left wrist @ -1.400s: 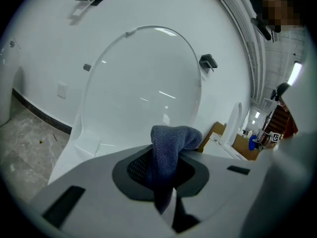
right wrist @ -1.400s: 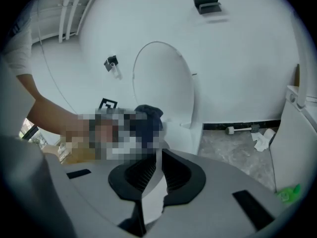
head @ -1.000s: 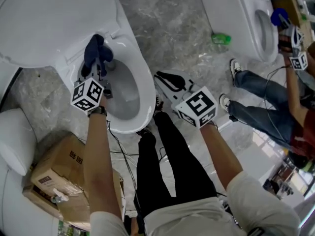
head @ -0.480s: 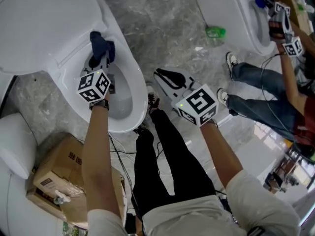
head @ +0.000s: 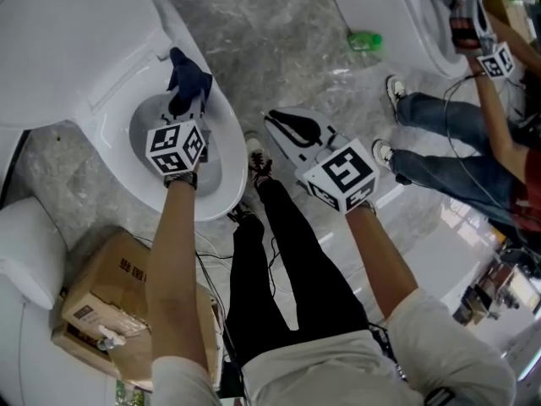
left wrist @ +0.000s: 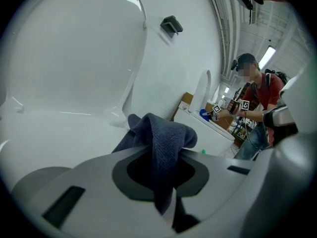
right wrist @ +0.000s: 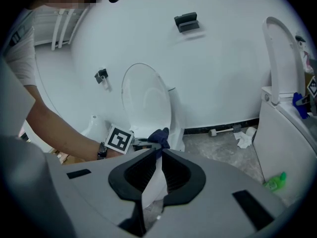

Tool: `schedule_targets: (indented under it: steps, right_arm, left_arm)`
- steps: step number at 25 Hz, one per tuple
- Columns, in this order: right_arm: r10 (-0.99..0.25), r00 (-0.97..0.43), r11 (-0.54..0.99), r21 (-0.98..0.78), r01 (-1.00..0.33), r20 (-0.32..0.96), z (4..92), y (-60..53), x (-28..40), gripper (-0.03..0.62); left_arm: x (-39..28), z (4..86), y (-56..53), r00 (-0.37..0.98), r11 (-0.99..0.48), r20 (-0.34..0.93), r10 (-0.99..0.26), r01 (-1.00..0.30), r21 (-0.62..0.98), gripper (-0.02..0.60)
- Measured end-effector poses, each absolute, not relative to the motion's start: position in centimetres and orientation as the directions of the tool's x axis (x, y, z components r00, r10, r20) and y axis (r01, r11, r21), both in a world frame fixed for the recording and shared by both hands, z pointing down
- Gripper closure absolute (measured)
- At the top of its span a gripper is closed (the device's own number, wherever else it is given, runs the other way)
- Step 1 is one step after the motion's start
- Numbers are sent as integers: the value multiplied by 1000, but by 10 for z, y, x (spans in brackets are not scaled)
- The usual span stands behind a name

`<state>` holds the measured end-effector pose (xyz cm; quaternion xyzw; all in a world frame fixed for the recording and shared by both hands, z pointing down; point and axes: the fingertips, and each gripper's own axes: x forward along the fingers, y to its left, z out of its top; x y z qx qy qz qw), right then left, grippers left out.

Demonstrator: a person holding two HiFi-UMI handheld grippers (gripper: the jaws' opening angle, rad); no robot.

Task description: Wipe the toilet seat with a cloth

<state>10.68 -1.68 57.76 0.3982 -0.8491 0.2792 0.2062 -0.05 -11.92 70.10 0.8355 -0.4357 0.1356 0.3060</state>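
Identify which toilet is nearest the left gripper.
The toilet at the head view's left; the left gripper holds a dark blue cloth at its rim. A second toilet stands top right.

navy cloth point(head: 188, 81), white toilet seat point(head: 236, 164), grey marbled floor point(head: 279, 49)

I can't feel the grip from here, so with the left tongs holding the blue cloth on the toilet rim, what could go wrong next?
1. The cloth is pinched in the left tongs with a loose bunch past the tips. It lies at the edge of the open bowl, so a slack end might dip inside or pull free.
2. Cables trail on the floor near the bowl's base and could snag on a step.
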Motion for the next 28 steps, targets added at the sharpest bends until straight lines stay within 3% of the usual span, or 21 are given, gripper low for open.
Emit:
schedule_targets:
  steps: [16, 28]
  right_arm:
    - [-617, -549, 468, -298, -832, 563, 569, 30, 108, 537]
    - [-628, -519, 461, -260, -849, 580, 562, 73, 99, 537]
  left_arm:
    - [35, 708, 10, 715, -670, 568, -408, -657, 345, 540]
    - [28, 716, 81, 701, -732, 654, -286, -600, 322, 540]
